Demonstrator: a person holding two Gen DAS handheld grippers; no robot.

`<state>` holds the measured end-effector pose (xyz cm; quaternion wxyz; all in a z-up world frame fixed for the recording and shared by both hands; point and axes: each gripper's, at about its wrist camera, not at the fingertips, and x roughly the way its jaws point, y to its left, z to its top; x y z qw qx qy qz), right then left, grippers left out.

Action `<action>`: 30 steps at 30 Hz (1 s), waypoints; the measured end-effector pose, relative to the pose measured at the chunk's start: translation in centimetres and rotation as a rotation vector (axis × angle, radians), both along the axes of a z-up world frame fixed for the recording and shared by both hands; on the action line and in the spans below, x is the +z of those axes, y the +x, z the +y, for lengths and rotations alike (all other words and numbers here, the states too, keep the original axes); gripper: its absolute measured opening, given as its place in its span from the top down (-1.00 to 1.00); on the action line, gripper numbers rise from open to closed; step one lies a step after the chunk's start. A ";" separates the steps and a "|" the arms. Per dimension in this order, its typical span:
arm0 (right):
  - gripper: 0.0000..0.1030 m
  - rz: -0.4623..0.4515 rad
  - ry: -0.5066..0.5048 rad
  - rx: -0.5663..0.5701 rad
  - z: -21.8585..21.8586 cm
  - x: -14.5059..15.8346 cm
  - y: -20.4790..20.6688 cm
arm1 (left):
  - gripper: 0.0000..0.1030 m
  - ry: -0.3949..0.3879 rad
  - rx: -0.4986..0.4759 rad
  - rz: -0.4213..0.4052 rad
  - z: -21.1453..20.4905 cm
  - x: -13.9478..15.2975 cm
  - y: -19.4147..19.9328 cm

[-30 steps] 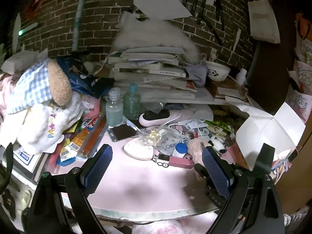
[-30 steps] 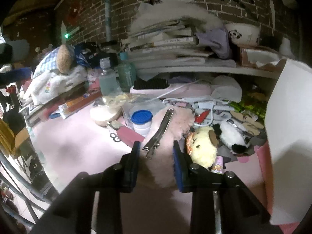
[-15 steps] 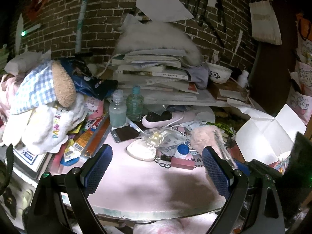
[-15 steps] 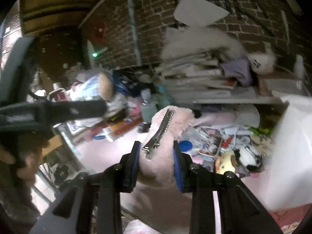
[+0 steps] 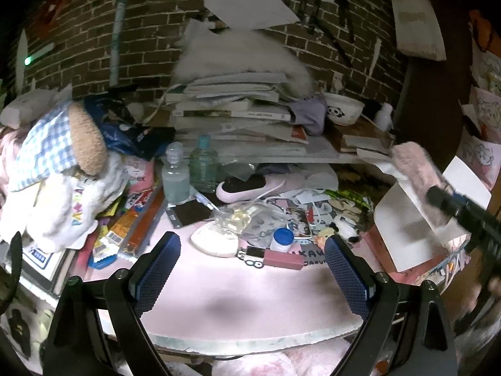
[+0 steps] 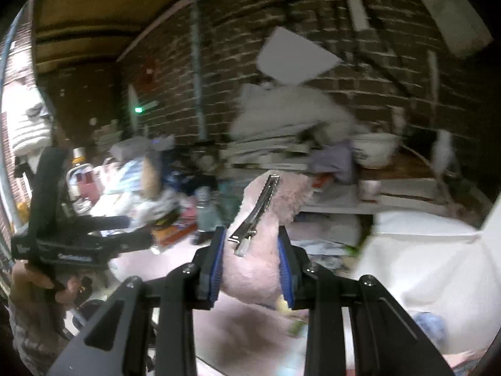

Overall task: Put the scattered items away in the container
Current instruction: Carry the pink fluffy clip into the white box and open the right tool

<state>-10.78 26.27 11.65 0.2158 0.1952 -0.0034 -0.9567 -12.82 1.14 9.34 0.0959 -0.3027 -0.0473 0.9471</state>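
We hold the right gripper (image 6: 252,263) clamped on a fluffy pink hair clip (image 6: 260,241); its blue pads squeeze the fur from both sides & the metal clip bar lies on top, pointing away from us. In the left wrist view the same pink fluff (image 5: 413,169) hangs above the white box (image 5: 407,228), over its near-left flap, w/ the right gripper's dark arm coming in from the right edge. The right view is blurred, so finer detail is lost.

Our left gripper (image 5: 252,269) stands wide open w/ nothing between its pads, over the bare front of the pink table (image 5: 244,300), well left of the white box.

Other clutter, placed by the white box: small blue-capped jar (image 5: 281,239) & a pink rectangular bar (image 5: 283,258) just left of it; two clear bottles (image 5: 177,177) further left; book stack (image 5: 231,116) behind & left; panda bowl (image 5: 344,111) behind it.
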 end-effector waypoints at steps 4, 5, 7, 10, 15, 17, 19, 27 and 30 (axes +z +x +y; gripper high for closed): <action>0.46 -0.070 0.080 -0.077 4.8 0.7 -1.2 | -0.79 -0.006 -0.014 -0.009 0.7 -0.3 -0.4; 0.46 -0.094 0.111 -0.102 6.0 0.8 -1.5 | -0.79 -0.005 -0.016 -0.011 0.9 -0.3 -0.5; 0.46 -0.142 0.152 -0.127 7.7 0.6 -2.2 | -0.79 -0.003 -0.019 -0.015 1.2 -0.4 -0.6; 0.46 -0.232 0.200 -0.138 9.5 0.3 -3.0 | -0.79 -0.004 -0.023 -0.021 1.6 -0.4 -0.8; 0.46 -0.396 0.245 -0.101 10.4 -1.2 -4.5 | -0.79 -0.017 -0.026 -0.033 2.1 -0.6 -1.0; 0.46 -0.453 0.242 -0.095 10.4 -1.6 -5.1 | -0.79 -0.023 -0.023 -0.041 2.2 -0.9 -1.2; 0.45 -0.505 0.249 -0.098 10.6 -2.0 -5.8 | -0.79 -0.032 -0.023 -0.048 2.4 -1.1 -1.3; -0.06 -0.554 0.257 -0.146 11.1 -2.0 -7.1 | -0.79 -0.040 -0.026 -0.054 2.3 -1.4 -1.4; -0.58 -0.420 0.221 -0.165 10.7 -0.1 -6.0 | -0.79 -0.046 -0.015 -0.054 2.0 -1.6 -1.5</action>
